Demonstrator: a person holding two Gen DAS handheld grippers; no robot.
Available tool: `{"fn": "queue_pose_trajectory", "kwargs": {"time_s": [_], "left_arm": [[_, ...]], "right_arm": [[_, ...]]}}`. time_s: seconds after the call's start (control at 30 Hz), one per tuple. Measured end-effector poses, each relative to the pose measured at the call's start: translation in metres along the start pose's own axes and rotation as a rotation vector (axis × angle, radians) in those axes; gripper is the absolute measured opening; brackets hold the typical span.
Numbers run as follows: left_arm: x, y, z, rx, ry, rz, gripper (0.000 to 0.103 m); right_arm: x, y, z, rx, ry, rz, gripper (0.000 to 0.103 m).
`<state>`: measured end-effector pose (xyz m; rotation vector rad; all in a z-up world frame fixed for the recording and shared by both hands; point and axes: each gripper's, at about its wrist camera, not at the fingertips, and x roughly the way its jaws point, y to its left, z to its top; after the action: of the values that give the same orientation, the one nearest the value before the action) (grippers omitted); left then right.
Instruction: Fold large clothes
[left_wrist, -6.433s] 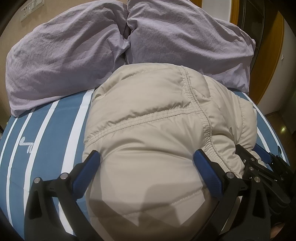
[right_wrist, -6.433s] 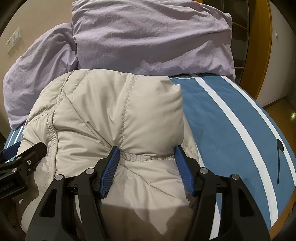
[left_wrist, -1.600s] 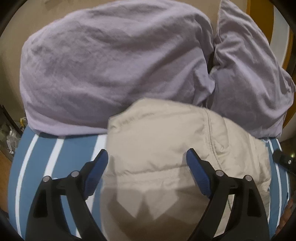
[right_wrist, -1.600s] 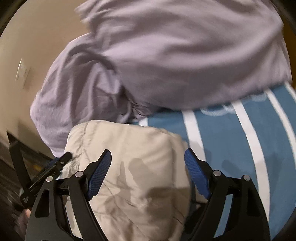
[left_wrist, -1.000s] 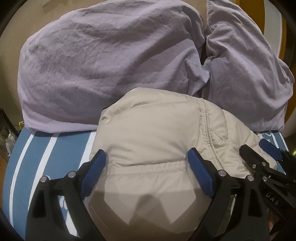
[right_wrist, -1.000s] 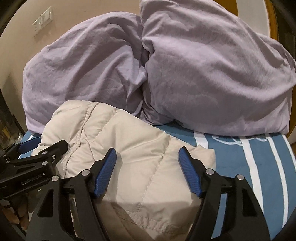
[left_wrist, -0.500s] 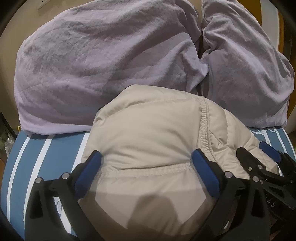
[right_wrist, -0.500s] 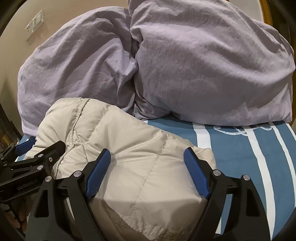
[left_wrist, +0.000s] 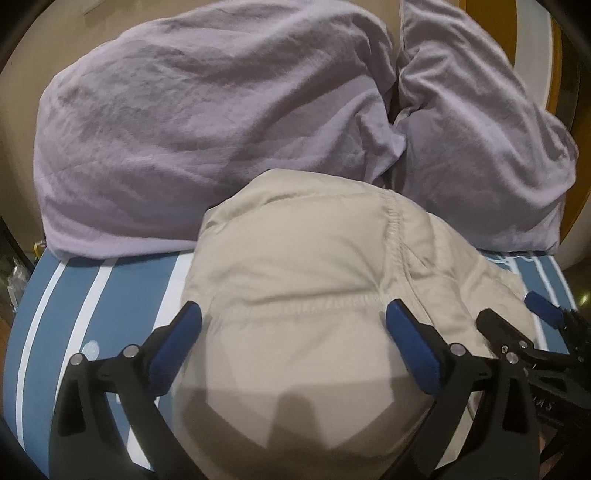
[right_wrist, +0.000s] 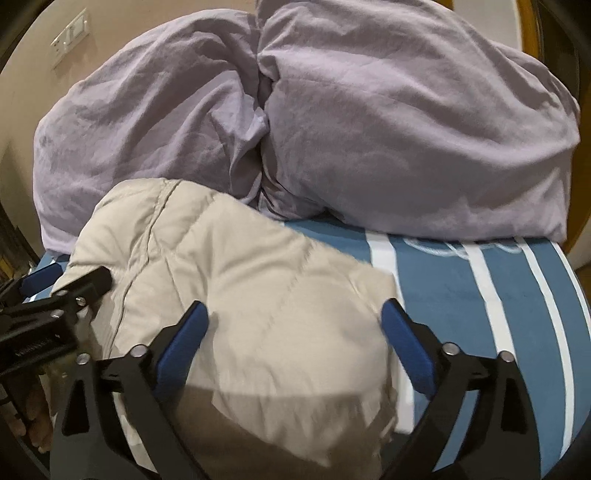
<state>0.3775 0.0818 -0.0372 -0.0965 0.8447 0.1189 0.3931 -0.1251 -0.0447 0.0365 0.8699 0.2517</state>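
At the far left a large lilac pillow (left_wrist: 207, 133) slumps against the wall, soft crinkled cotton with loose folds. In front of it the blue bedsheet with white stripes (left_wrist: 110, 295) lies flat and smooth.

Our left gripper (left_wrist: 295, 332) hangs over the left half of the beige puffer jacket (left_wrist: 303, 280), fingers spread wide, gripping nothing. The jacket sits mid-bed as a compact bundle, its far edge touching the pillows. It is quilted, slightly glossy, puffed between stitched channels, with a gathered elastic seam running near-to-far down its right side.

We judge the fold nearly done, and the step now is pressing and settling. To do it well, we should push down evenly with both tools on the top panel, squeezing air out slowly, since down filling likely springs back and the slick shell may slide open. Pressing along the stitched lines should hold the shape better than on the puffs.

Our right gripper (right_wrist: 293, 325) covers the jacket's right half, fingers equally wide and empty, above a diamond-quilted panel whose square corner overhangs the sheet. Beyond it, to the right, a second lilac pillow (right_wrist: 424, 129) leans on the first.
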Motion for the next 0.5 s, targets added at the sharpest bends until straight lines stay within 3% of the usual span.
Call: {"fn": "queue_pose_trajectory", "kwargs": {"time_s": [0.3,0.5], "left_arm": [[-0.084,0.005,-0.042,0.048,-0.039,-0.055,0.101],[-0.127,0.018,-0.083,0.011,-0.024,-0.075,0.101]], "right_arm": [[-0.066,-0.01,-0.036,0.019,0.151,-0.049,0.102],[-0.118,-0.007,-0.077,0.027,0.146,0.02,0.102]]}}
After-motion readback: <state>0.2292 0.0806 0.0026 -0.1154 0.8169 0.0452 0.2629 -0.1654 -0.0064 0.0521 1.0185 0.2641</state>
